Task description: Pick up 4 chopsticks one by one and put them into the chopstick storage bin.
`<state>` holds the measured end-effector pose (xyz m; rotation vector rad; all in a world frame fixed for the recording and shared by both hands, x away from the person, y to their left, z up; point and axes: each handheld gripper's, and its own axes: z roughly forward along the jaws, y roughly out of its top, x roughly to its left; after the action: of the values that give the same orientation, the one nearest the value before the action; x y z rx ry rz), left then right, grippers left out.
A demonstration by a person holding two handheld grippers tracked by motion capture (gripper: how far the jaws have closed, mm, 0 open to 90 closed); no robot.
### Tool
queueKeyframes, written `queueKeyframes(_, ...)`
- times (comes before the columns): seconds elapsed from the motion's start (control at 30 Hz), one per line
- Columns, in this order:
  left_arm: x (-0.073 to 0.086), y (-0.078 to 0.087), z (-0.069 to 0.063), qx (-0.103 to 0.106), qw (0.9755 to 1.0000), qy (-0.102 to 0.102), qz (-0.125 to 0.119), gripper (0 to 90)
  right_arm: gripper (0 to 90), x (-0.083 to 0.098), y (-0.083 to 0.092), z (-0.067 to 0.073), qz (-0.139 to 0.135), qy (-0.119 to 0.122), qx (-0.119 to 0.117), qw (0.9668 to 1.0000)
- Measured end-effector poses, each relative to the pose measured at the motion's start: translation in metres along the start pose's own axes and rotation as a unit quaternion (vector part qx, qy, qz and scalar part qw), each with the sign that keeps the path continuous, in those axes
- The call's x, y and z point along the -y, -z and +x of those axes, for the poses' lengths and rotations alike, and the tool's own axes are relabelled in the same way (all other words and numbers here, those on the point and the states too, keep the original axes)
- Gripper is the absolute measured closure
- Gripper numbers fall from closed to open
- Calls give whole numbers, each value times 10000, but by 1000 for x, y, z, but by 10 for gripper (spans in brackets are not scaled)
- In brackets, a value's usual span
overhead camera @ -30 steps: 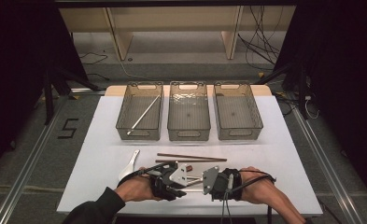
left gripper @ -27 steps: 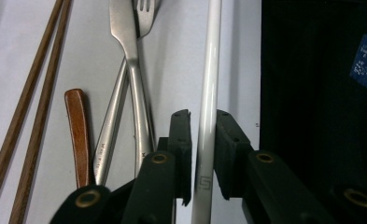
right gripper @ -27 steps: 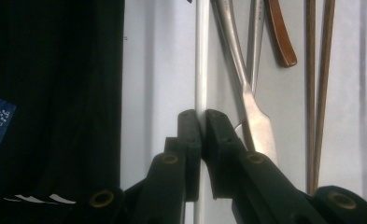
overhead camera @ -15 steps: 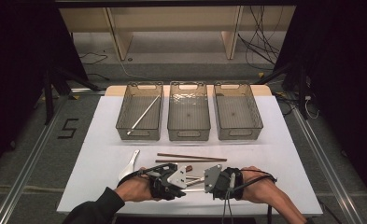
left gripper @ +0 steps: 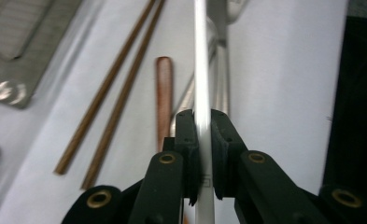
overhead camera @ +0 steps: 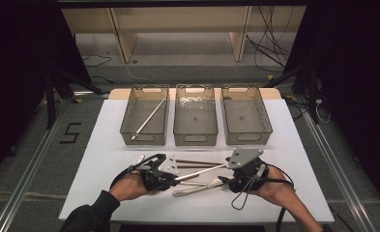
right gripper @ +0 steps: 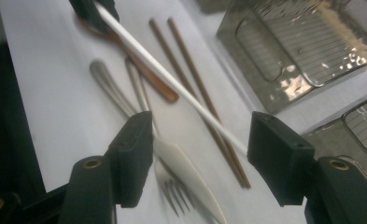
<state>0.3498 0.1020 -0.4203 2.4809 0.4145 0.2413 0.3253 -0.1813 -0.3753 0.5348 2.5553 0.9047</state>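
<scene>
A white chopstick is pinched at one end between the pressed-together jaws of the left gripper, and it is held clear of the white worktop, near the worktop's front edge and about midway along it. In the left gripper view the stick runs straight out from between the two black pads, which are closed tight against its sides. Its free end reaches towards the right gripper, whose jaws have just been opening; in the right gripper view they stand spread wide, with the tip of the stick lying between them but touched by neither pad.

Beneath the stick, on the worktop, a pair of brown chopsticks lies side by side, and just beside it a brown wooden handle is seen. A metal fork and another metal utensil handle lie by them, and a white spoon-like piece rests partly over the fork, close under the right gripper's jaws.

Along the worktop's rear edge three clear bins are set in a row. A second white chopstick lies slanted in the left bin; the middle bin and the right bin stand beside it.
</scene>
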Motion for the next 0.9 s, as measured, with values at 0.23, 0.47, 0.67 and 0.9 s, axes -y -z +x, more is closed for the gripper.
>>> queueKeyframes(0.23,5,8,12,-283,9980,535,-165,829,363,10,-2,-2,-402,-704,55,9967)
queueKeyframes(0.47,7,13,18,-458,9953,813,-267,829,347,19,-1,-7,-737,-1274,33,9891)
queueKeyframes(0.67,9,22,26,-534,9916,1075,-479,829,317,23,-1,-9,-802,-1531,34,9850)
queueKeyframes(0.9,15,32,39,-658,9845,1457,-715,829,293,26,-1,-8,-929,-1631,-95,9822)
